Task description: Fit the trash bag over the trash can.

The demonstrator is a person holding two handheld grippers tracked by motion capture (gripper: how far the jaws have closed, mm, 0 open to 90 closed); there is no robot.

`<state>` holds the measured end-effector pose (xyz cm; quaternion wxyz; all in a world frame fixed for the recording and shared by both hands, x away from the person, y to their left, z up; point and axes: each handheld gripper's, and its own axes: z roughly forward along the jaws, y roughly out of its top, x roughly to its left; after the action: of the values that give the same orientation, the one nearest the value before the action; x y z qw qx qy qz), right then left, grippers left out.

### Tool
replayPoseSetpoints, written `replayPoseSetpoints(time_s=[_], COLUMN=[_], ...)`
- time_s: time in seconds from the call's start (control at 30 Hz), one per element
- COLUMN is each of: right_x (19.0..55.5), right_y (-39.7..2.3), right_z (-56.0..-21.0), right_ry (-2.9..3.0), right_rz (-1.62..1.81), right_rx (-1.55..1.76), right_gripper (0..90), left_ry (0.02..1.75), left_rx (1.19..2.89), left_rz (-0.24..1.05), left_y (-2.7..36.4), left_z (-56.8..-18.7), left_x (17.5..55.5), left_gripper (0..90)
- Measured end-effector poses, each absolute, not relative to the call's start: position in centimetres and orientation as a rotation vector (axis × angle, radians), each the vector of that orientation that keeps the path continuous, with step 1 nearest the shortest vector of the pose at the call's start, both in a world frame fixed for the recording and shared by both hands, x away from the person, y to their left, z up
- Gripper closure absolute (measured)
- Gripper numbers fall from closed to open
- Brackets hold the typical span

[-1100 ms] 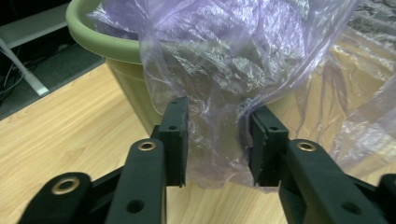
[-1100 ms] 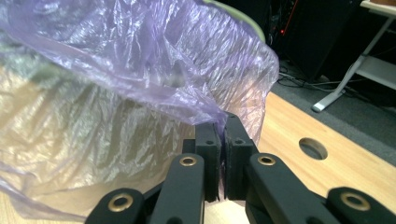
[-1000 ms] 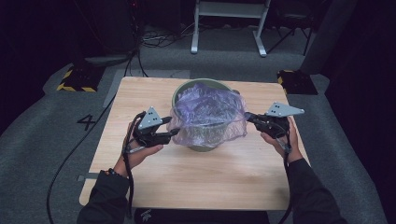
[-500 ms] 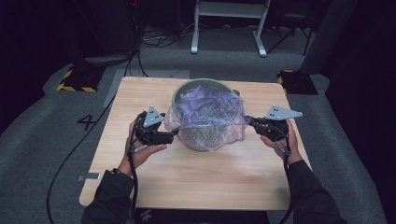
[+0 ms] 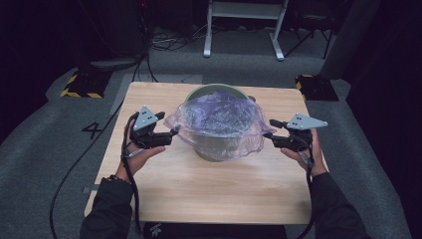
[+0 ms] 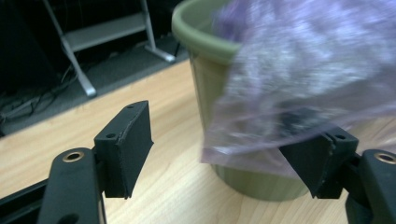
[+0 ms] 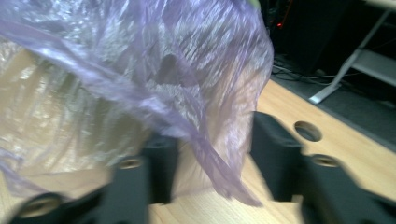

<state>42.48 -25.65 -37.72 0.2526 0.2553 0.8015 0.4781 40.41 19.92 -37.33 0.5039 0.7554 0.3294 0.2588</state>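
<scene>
purple bag (image 7: 140, 84) hangs, seemingly loose, between right gripper (image 7: 215, 154) jaws.

Bag (image 5: 219, 119) is looking like thin, crinkly, translucent purple plastic film, glossy. Bin (image 6: 205, 60) is showing smooth matt olive plastic. Desk (image 5: 199, 184) is showing pale wood grain, satin finish. Jaws are looking matt black.

Dim room, table lit from above, right gripper view motion-blurred
</scene>
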Motion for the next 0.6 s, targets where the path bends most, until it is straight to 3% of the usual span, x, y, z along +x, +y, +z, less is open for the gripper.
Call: replayPoseSetpoints(time_s=[0.17, 0.33, 0.47, 0.6], right_x=[41.1, 40.6, 41.3, 42.8], right_y=[-25.2, -24.3, -23.8, -23.6], right_z=[-36.0, -34.5, -33.9, -33.4], right_ry=[2.127, 2.079, 2.069, 2.066], right_rz=[1.315, 1.308, 1.302, 1.325], right_rx=[0.599, 0.548, 0.537, 0.568], right_gripper=[34.4, 35.9, 59.2, 77.8], left_ry=[0.774, 0.747, 0.731, 0.699], left_rx=[1.811, 1.852, 1.884, 1.933], left_rz=[0.653, 0.655, 0.64, 0.666], left_y=[20.2, 19.8, 19.3, 18.6], left_z=[-36.1, -35.6, -35.4, -35.1], left_x=[39.9, 40.3, 41.2, 42.0], left_gripper=[26.8, 27.8, 32.9, 49.0])
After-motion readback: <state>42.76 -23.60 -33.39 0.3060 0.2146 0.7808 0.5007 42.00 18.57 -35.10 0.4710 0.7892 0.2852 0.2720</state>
